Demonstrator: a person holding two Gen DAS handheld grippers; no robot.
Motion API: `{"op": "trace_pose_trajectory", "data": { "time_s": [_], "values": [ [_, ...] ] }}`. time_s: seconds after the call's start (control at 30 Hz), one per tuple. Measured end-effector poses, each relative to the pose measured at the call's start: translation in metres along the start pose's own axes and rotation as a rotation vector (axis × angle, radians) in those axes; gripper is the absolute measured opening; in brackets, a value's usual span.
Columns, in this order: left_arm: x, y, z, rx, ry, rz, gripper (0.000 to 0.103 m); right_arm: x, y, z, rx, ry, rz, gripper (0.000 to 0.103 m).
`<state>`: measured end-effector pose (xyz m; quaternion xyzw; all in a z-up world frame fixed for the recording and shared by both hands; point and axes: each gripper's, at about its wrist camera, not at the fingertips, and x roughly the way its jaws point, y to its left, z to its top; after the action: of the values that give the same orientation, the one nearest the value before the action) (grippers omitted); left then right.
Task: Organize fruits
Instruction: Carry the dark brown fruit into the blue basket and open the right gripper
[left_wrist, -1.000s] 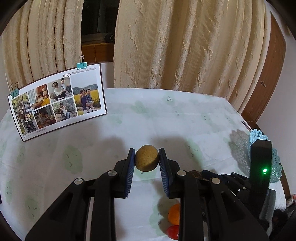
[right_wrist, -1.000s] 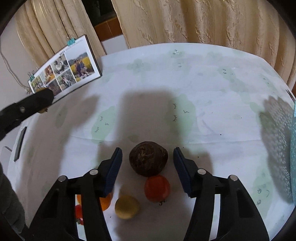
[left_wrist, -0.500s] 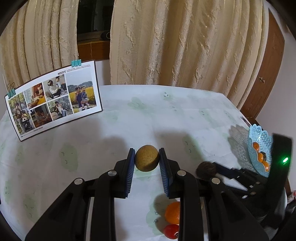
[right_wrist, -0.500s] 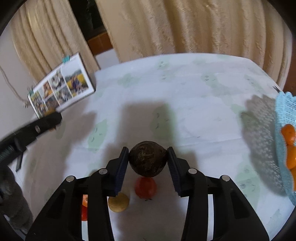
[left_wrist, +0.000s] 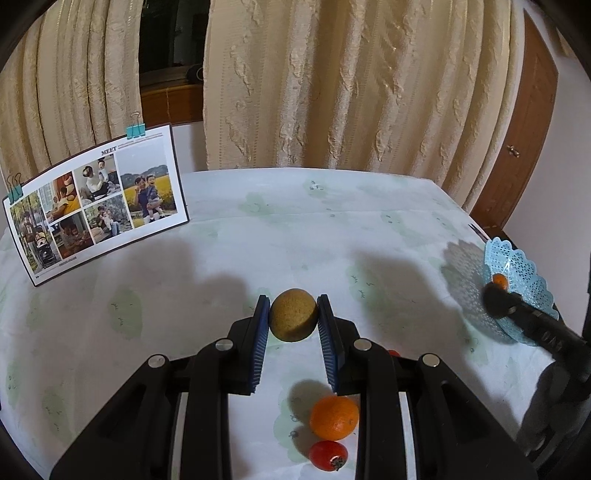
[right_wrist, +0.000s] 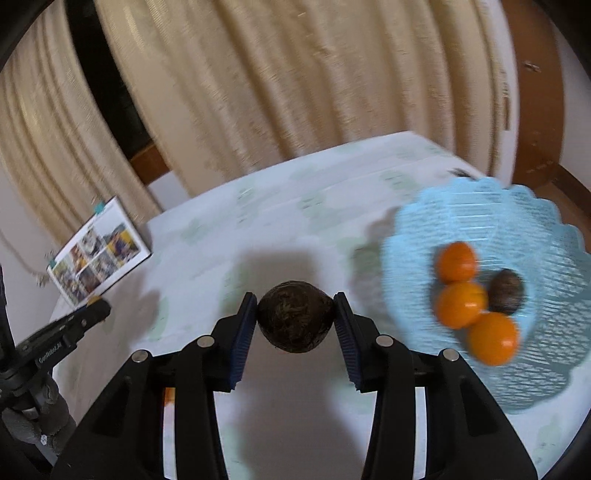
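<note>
Left gripper clenched on round tan-brown fruit | right gripper clenched on dark brown wrinkled fruit | pale blue lattice plastic basket at its 3 o'clock, holding three oranges.

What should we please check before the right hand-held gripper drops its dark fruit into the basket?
1. Right grip: right hand-held gripper is shut on the dark fruit, pads on both sides. Ok.
2. Position over basket: the fruit is beside the rim, over the tablecloth. Not ok.
3. Room in basket: three oranges and one dark fruit sit there, with bare mesh around them. Ok.
4. Left grip: left hand-held gripper is shut on the tan fruit. Ok.
5. Clearance between grippers: they are well apart. Ok.
6. Height above the rim: the view is blurred. Cannot tell.
</note>
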<state>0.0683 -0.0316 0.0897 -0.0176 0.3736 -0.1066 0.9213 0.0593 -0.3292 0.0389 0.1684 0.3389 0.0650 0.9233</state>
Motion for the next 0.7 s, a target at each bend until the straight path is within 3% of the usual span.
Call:
{"op": "trace_pose_trajectory", "data": {
  "time_s": [0.5, 0.7],
  "values": [
    [-0.003, -0.016, -0.005, 0.034, 0.002, -0.023, 0.026, -0.059, -0.115, -0.010, 0.219, -0.100, -0.191, 0.044],
    [-0.006, -0.024, -0.008, 0.045, 0.005, -0.038, 0.026, -0.068, -0.128, -0.015, 0.243, -0.124, -0.227, 0.044]
  ]
}}
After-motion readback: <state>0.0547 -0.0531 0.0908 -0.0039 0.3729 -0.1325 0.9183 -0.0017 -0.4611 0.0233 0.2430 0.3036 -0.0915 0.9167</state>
